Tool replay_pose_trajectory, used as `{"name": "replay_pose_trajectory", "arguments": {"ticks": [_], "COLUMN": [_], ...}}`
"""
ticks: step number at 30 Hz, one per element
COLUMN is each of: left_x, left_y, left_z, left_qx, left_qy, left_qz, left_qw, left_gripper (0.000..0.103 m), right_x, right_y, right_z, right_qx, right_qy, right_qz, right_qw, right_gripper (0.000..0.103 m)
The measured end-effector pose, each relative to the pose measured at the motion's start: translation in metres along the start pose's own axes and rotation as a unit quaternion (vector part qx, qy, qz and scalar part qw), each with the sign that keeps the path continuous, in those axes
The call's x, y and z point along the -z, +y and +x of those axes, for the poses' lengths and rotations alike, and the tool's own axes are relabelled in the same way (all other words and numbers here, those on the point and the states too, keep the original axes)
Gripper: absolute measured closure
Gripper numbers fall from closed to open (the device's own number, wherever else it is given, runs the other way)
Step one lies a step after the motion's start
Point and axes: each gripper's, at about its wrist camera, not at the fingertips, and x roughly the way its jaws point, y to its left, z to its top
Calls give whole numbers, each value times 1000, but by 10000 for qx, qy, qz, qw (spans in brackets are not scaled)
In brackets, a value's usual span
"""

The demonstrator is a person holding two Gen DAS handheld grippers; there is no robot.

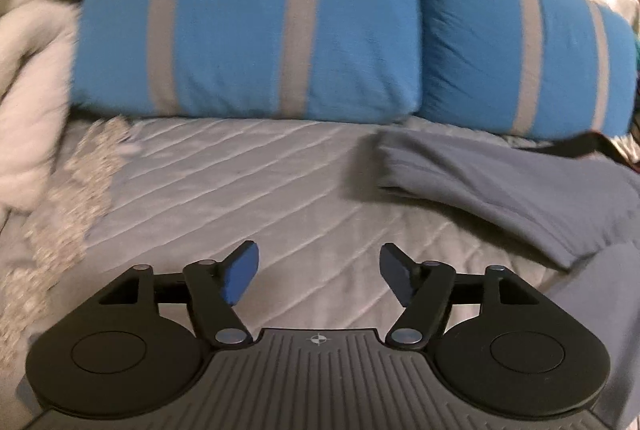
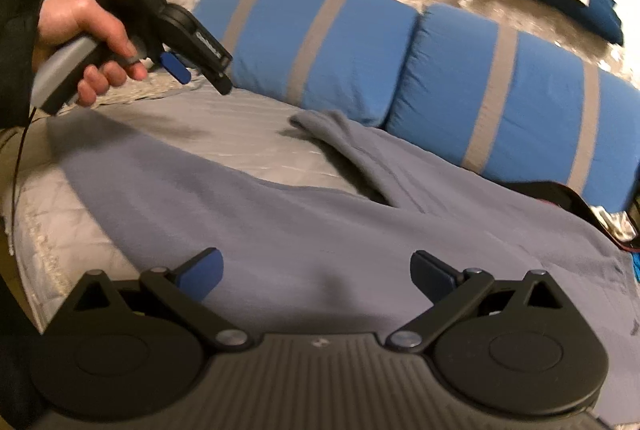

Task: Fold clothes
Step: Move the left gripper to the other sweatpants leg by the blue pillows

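the grey-blue trousers [image 2: 320,214] lie spread on the quilt [image 1: 224,182] below the striped pillows [image 1: 248,26], one leg seemingly creased, so with both the left gripper [image 1: 318,272] and right gripper [image 2: 316,276] spread and pinching nothing, any fold goes best from cleanly pinched edges.

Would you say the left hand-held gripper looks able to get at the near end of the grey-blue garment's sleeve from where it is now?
Probably yes. The left hand-held gripper is open and empty above bare quilt, and the sleeve end lies ahead to its right with nothing between them.
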Motion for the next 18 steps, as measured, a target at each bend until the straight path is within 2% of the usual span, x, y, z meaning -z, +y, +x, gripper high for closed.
{"name": "replay_pose_trajectory", "arguments": {"ticks": [5, 9, 12, 14, 18], "left_x": [-11, -17, -20, -21, -26], "left_y": [-36, -51, -55, -57, -57], "left_z": [33, 57, 80, 97, 121], "left_qx": [40, -31, -93, -187, -120], "left_qy": [221, 237, 101, 148, 194], "left_qz": [302, 474, 800, 927, 852], "left_qw": [9993, 9986, 9967, 9954, 9961], "left_gripper": [36, 36, 36, 36, 36], "right_x": [3, 5, 3, 2, 1], "right_y": [-15, -26, -32, -35, -39], "right_z": [5, 9, 12, 12, 16], "right_qx": [165, 341, 440, 469, 545], "right_qy": [76, 96, 123, 85, 118], "right_qz": [258, 455, 527, 531, 516], "right_qw": [9995, 9983, 9976, 9975, 9971], "right_gripper": [0, 0, 0, 0, 0]}}
